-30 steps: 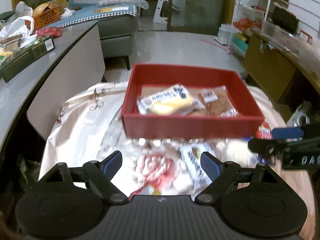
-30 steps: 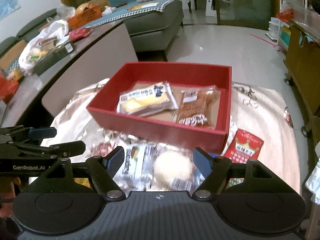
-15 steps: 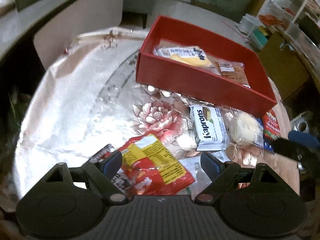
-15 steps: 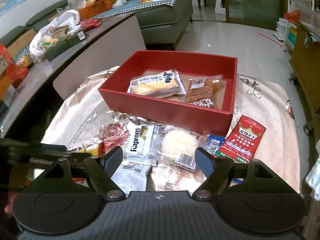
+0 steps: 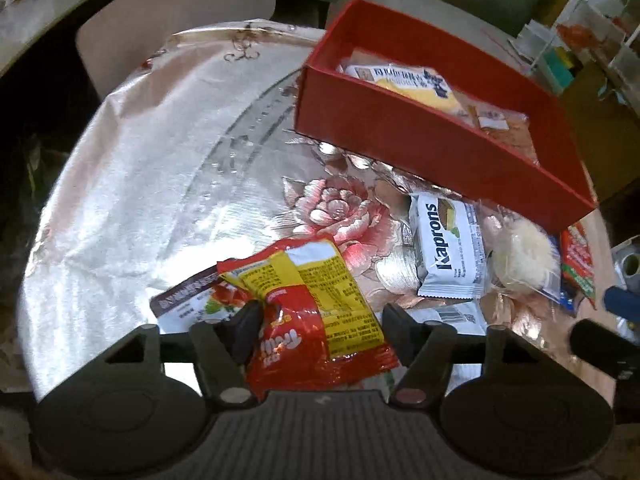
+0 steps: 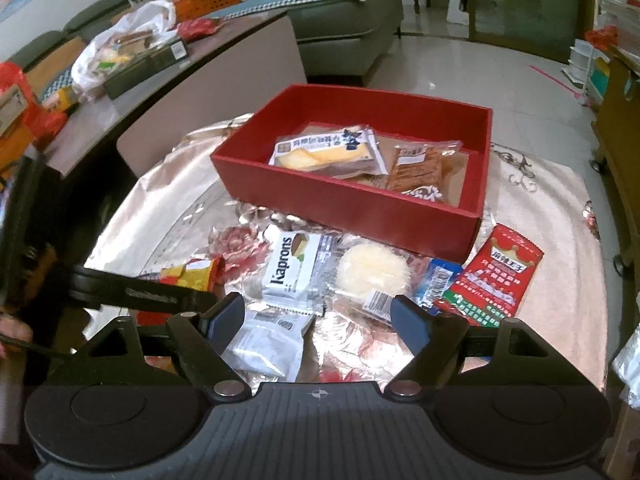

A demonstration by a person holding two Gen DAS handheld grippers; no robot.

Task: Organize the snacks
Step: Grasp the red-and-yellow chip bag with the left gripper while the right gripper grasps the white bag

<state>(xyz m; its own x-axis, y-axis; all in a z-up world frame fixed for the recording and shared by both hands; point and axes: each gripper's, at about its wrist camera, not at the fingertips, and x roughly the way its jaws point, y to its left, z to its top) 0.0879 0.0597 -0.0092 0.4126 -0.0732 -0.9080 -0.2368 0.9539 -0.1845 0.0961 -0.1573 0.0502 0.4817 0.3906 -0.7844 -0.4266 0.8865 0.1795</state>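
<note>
A red box [image 6: 360,216] [image 5: 432,152] on the flowered cloth holds a yellow cake packet [image 6: 324,152] and a brown snack packet [image 6: 416,168]. Loose snacks lie in front of it: a white Kaprons packet [image 6: 292,268] [image 5: 448,244], a round white bun [image 6: 372,272] [image 5: 520,256], a red crown packet [image 6: 496,280] and a white pouch [image 6: 268,344]. My left gripper [image 5: 320,332] is open, its jaws on either side of a red-and-yellow snack bag [image 5: 312,320] lying over a brown-edged packet [image 5: 188,300]. My right gripper [image 6: 318,318] is open and empty above the white pouch.
A curved grey counter [image 6: 132,92] at the left carries bags, a dark box and an orange basket. A grey sofa [image 6: 344,16] stands behind. A wooden cabinet [image 6: 620,140] is at the right. The cloth's left part [image 5: 160,160] carries no packets.
My left gripper has dropped down and pulled back from the box to the red-and-yellow bag, jaws narrowing around it. My right gripper has backed away from the box.
</note>
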